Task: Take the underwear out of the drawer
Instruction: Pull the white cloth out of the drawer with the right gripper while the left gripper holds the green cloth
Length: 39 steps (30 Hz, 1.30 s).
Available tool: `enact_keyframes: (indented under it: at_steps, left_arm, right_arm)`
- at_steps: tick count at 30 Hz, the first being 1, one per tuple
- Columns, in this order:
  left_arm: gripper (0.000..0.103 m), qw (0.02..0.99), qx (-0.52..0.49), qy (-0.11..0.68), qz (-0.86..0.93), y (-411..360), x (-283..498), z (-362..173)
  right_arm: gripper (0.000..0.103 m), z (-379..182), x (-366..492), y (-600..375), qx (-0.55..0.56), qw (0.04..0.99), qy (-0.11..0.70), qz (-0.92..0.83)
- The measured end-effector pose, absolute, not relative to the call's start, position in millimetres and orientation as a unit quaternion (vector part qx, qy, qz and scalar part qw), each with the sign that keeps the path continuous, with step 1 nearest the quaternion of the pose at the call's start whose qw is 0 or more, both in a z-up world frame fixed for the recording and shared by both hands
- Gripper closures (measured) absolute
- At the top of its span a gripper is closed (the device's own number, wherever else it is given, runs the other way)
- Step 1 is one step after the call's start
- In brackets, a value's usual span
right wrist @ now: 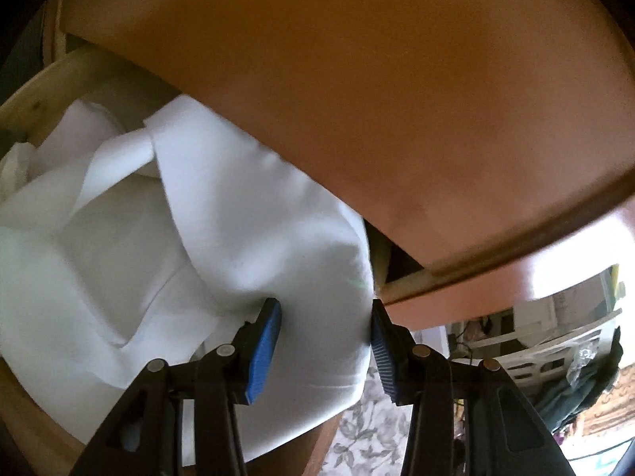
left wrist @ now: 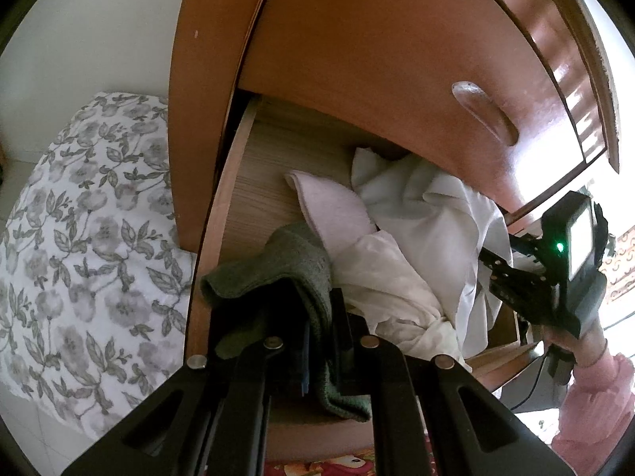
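brown wood makes up the open drawer (left wrist: 254, 146), and it sits pulled out under a bigger shut drawer front (left wrist: 397, 59) with a curved handle (left wrist: 484, 113). inside the drawer lies a heap of underwear and other soft clothes. a dark green knit piece (left wrist: 285, 265) is at the near left of the drawer, and the left claw (left wrist: 317, 341) is pinched tight on it, so the green cloth drapes over and between its black fingers. a pale pink piece (left wrist: 333, 210) lies just behind the green one, touching it. a white crumpled cloth (left wrist: 428, 214) fills the right side of the drawer and hangs out over the near edge. the right claw (right wrist: 325, 341) is at that white cloth (right wrist: 246, 214) on the right. its blue pads (right wrist: 264, 353) stand about halfway apart with a fold of the white cloth between them. the left pad looks like it touches the fold, but the picture is blurry and i cannot tell if both pads press on it. in the left view the right claw's black body (left wrist: 555, 273) shows at the right edge with a small green light, held by a hand in a pink sleeve (left wrist: 595, 404). a bed cover with grey flowers (left wrist: 79, 246) lies to the left of the chest of drawers.
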<state>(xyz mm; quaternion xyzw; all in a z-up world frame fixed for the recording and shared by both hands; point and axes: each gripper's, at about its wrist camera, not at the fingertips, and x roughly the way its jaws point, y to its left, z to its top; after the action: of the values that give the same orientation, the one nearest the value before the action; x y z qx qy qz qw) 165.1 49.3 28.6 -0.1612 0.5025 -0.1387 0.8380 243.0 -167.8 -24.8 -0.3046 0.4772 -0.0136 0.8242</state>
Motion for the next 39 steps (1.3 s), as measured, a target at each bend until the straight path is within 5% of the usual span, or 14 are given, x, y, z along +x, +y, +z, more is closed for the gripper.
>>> enact_keyframes:
  at_steps: [9, 15, 18, 39]
  left_arm:
    - [0.095, 0.837, -0.16, 0.504, -0.139, 50, 167, 28]
    - [0.095, 0.837, -0.16, 0.504, -0.14, 50, 167, 28]
    - [0.095, 0.837, -0.161, 0.504, -0.141, 51, 166, 27]
    - [0.095, 0.841, -0.163, 0.499, -0.13, 54, 162, 32]
  right_arm:
    - [0.056, -32, 264, -167, -0.305, 0.803, 0.512, 0.013]
    - [0.088, -27, 265, -172, -0.293, 0.813, 0.504, 0.017]
    - [0.094, -21, 263, -180, -0.257, 0.822, 0.506, 0.039]
    - [0.097, 25, 209, -186, -0.046, 0.841, 0.493, 0.22]
